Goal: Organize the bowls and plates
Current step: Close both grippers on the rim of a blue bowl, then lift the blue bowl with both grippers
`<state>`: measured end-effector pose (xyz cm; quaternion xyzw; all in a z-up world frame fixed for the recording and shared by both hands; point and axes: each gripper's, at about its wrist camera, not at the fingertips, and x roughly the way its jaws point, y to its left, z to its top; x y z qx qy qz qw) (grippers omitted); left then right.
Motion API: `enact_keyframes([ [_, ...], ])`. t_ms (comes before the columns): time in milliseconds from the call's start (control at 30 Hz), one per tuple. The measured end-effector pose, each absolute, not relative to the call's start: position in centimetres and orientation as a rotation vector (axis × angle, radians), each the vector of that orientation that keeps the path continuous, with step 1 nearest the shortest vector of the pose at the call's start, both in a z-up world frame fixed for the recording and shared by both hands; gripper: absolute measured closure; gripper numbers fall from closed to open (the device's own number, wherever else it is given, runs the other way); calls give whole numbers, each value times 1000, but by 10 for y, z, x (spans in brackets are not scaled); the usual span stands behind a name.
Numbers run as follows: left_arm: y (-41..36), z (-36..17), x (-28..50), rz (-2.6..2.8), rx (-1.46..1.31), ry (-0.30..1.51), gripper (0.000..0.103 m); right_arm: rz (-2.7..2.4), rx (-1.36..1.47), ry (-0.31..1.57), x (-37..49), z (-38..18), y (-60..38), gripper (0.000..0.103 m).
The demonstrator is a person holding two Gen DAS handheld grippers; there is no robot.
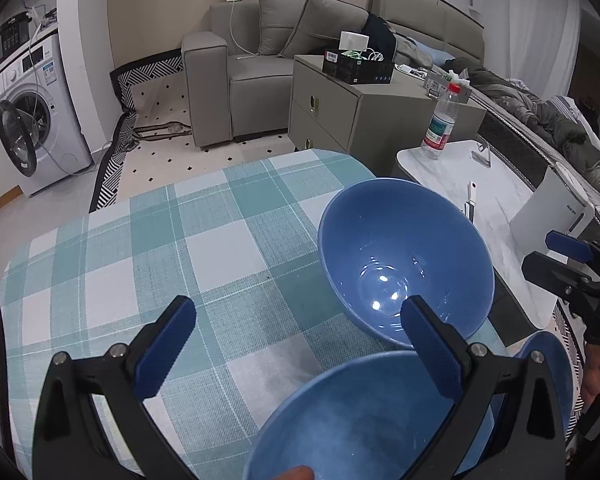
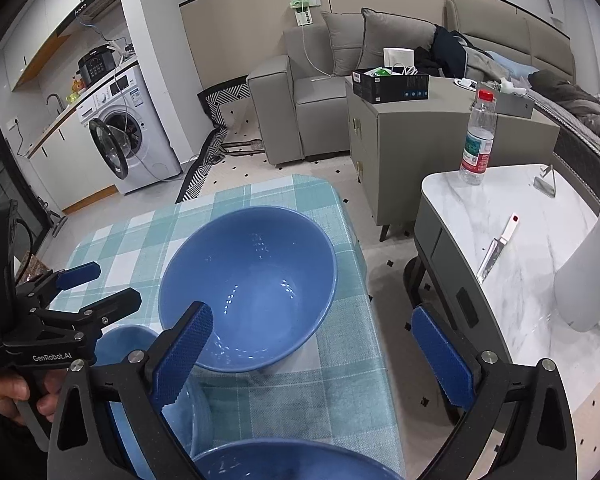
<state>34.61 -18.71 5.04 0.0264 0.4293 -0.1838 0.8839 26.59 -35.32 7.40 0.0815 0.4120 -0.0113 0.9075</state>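
- Table (image 1: 120, 264) with a teal-and-white checked cloth carries all the crockery; its far and left parts are bare, which leaves room, I judge, to gather the pieces into one stack.
- Marble-topped side table (image 2: 520, 248) stands just beside it on the right and holds a clear plastic water bottle with a red cap (image 2: 478, 140) and a white-handled knife (image 2: 496, 250), both well apart from the bowls.
- Large blue ceramic bowl (image 1: 404, 256) sits upright near the right edge of the cloth, hollow up and empty, so another could nest in it.
- Second blue bowl (image 1: 340, 420) lies nearer the person, below the left gripper; a further blue dish (image 1: 548, 364) peeks out to its right, whether plate or bowl I cannot tell.
- Left gripper (image 1: 296, 348) hovers above the near bowl with its jaws spread wide and nothing between them; one finger (image 1: 430, 350) overlaps the far bowl's rim in the view, contact uncertain.
- Right gripper (image 2: 316, 356) is likewise wide and empty, poised over the cloth before the large bowl, probably lined up to take its rim.
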Motion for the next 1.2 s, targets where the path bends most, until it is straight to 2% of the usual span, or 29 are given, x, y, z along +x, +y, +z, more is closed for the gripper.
enact_keyframes([
  [133,-188,47,355,-392,44,911,1,-25,180,875,275,65,-356,6],
  [233,-191,44,359,-402,44,923,3,-18,186,897,281,58,-357,14],
  [300,-193,41,361,-414,47,930,12,-16,185,914,286,52,-356,22],
  [367,-196,38,363,-421,49,945,17,-13,187,923,288,49,-355,24],
  [633,-207,28,368,-441,68,977,30,-9,183,958,298,36,-352,37],
  [700,-208,26,369,-449,69,983,34,-10,182,973,300,33,-351,44],
  [767,-210,25,369,-450,76,992,43,-4,180,984,302,29,-350,45],
  [933,-212,23,371,-453,80,1006,54,5,177,981,303,26,-348,46],
  [1200,-217,23,371,-483,89,1011,70,11,153,995,306,21,-344,66],
])
